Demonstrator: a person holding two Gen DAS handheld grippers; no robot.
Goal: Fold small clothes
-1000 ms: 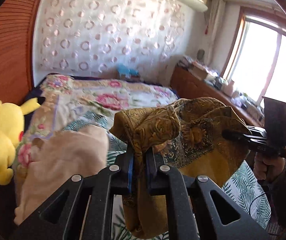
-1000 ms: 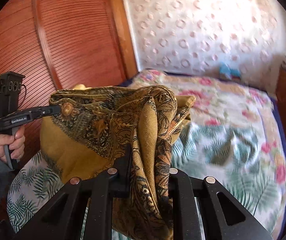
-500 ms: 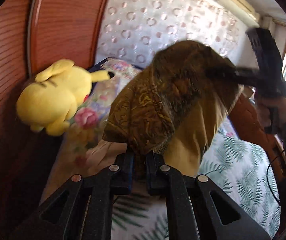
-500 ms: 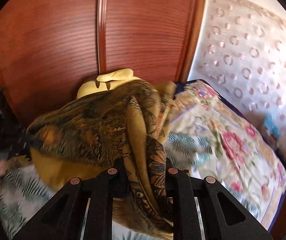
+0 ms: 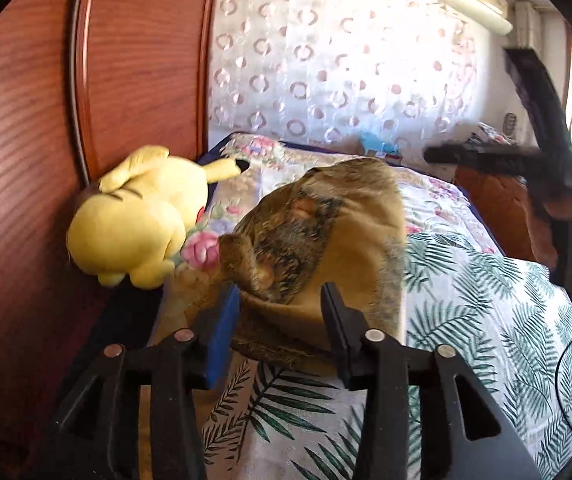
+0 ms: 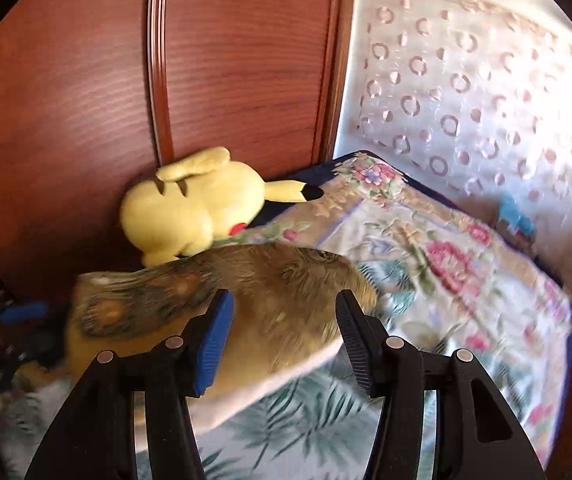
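- The left claw (image 5: pixel 280 308) stands spread wide, blue pad on one side and ribbed black pad on the other, gripping nothing; the right claw (image 6: pixel 284 332) is spread just as wide and also empty.
- The task's thing, a mustard-gold patterned garment (image 5: pixel 325 240), lies bunched in a mound on the bed (image 5: pixel 485 300), just ahead of both claws and close beside the yellow plush toy (image 5: pixel 142 216).
- The step in hand looks like letting the cloth go onto the bedding. To do it well, draw both claws straight back so no pad snags a fold, and keep the bundle off the toy.
- Next it probably wants flattening: pick two clear corners or a hem, not the thick middle, and pull them apart low over the leaf-print sheet (image 5: pixel 505 320).
- From the right wrist view the garment (image 6: pixel 246 304) is smeared by motion, so its edges and pattern are hard to read, and I cannot tell whether it has fully settled.
- What kind of garment it is cannot be made out; no sleeve, collar or waistband shows.
- The right claw as seen from the left wrist (image 5: pixel 437 155) is a dark blur at the frame's edge; the left one is barely visible in the right wrist view.
- The near edge of the cloth is hidden behind the claw bodies in both views.
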